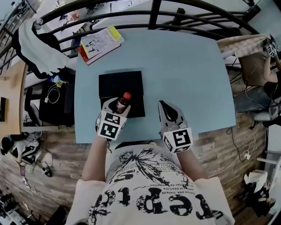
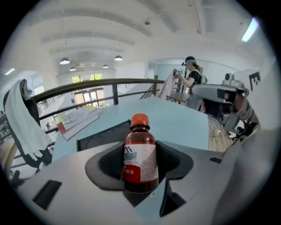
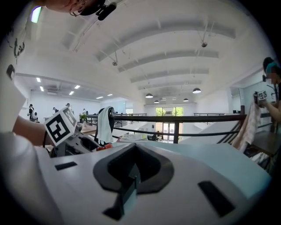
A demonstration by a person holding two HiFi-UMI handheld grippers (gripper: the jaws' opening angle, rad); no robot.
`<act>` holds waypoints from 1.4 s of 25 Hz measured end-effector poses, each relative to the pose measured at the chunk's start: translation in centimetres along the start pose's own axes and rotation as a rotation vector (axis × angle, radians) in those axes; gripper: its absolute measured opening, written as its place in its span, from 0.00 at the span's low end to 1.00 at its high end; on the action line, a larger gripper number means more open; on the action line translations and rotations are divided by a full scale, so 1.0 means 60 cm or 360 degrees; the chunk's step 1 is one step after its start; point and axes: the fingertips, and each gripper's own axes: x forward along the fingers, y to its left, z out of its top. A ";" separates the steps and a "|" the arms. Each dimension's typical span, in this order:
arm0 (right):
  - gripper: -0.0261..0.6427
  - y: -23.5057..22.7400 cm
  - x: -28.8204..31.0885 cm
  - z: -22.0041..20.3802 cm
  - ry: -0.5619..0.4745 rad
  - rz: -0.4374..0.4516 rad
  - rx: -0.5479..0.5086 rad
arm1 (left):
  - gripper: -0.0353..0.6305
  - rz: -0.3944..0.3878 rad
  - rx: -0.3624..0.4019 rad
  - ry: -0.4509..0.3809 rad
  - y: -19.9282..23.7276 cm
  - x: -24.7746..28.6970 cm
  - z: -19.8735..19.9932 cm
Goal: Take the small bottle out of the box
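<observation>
A small brown bottle (image 1: 123,101) with a red cap and a white-and-red label stands upright between the jaws of my left gripper (image 1: 119,105). The pads close against its sides. It is over the front right part of the flat black box (image 1: 120,83) on the pale blue table (image 1: 184,79). In the left gripper view the bottle (image 2: 140,154) fills the gap of the left gripper (image 2: 140,169), with the box (image 2: 99,137) behind it. My right gripper (image 1: 164,108) rests to the right of the box, shut and empty. The right gripper (image 3: 131,176) shows closed jaws in its own view.
A stack of magazines (image 1: 100,44) lies at the table's far left corner. A dark railing (image 1: 153,13) runs behind the table. A white and black jacket (image 1: 35,48) hangs at the left. A person (image 1: 270,66) stands far right.
</observation>
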 end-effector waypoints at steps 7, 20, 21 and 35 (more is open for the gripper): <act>0.05 0.043 0.012 0.058 -0.0108 0.0136 -0.0088 | 0.40 0.0143 0.0045 -0.0537 0.014 -0.129 0.114; 0.05 0.093 0.019 0.140 -0.0349 0.0186 -0.0184 | 0.40 0.0308 -0.0102 -0.1252 0.040 -0.326 0.177; 0.05 0.097 0.018 0.145 -0.0366 0.0184 -0.0189 | 0.40 0.0318 -0.0110 -0.1260 0.043 -0.332 0.175; 0.05 0.109 0.013 0.147 -0.0390 0.0184 -0.0170 | 0.40 0.0361 -0.0104 -0.1243 0.042 -0.344 0.165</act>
